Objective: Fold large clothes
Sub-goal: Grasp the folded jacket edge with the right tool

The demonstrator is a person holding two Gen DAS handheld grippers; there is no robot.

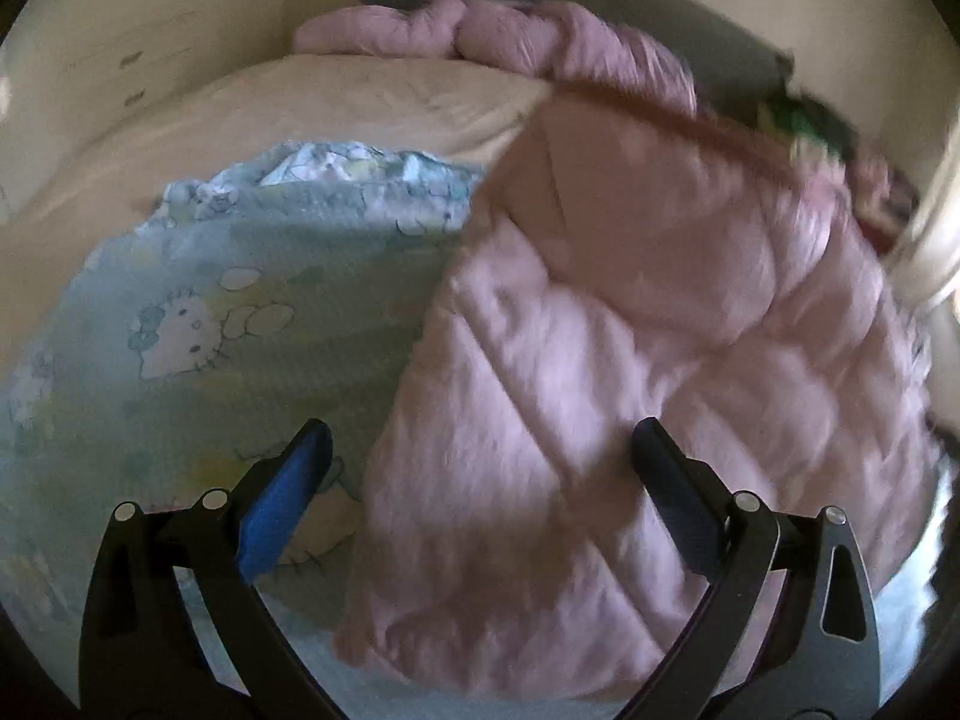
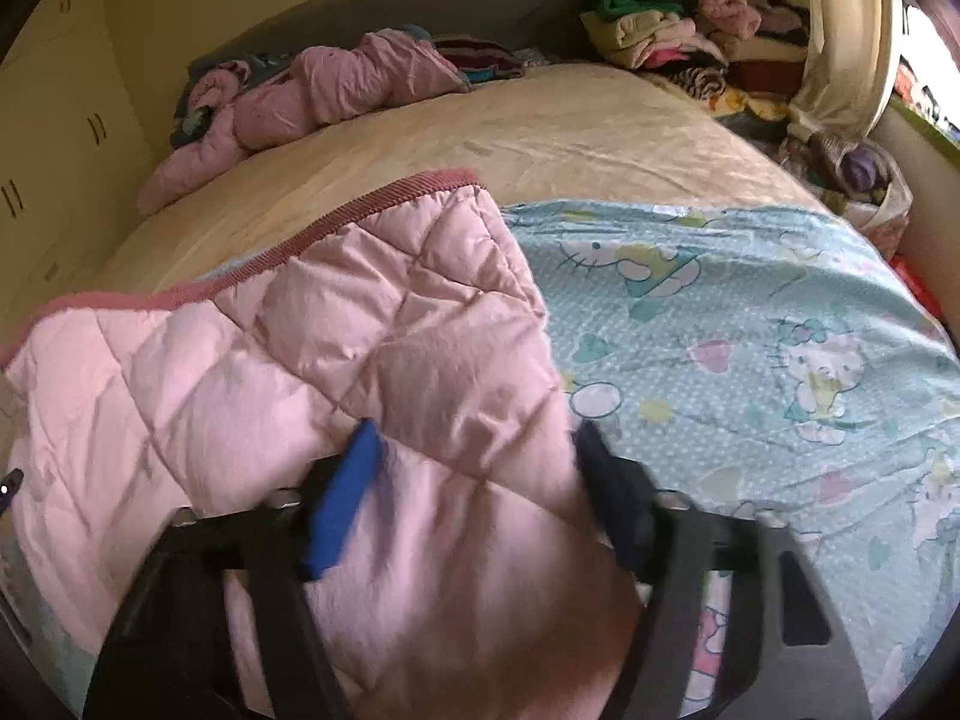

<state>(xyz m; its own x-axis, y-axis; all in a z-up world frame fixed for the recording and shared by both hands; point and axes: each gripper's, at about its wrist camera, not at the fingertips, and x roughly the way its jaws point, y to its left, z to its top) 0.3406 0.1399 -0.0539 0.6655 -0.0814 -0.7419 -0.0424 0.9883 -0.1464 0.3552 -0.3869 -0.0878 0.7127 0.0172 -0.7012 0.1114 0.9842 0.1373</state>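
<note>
Pink quilted coat spread on a bed, over a pale blue cartoon-cat sheet that covers the near part of the beige mattress cover. Darker pink ribbed trim along the coat's far edge.

Left gripper: jaws spread wide, pads clear of the fabric, nothing clamped. Hangs above the coat's edge where pink meets the blue sheet; blue-padded finger over the sheet, black finger over the coat.

Right gripper: jaws partway in, a thick fold of the coat bulging up between them and filling the gap. Blue pad against the fabric on one side, dark finger at the fold's other edge. Frame blurred here; firm grip or not, cannot tell.

At the head of the bed, a second pink padded garment lying crumpled against the grey headboard. Stack of mixed clothes in the far corner, beside a cream curtain. Cream wardrobe doors along the other wall.
</note>
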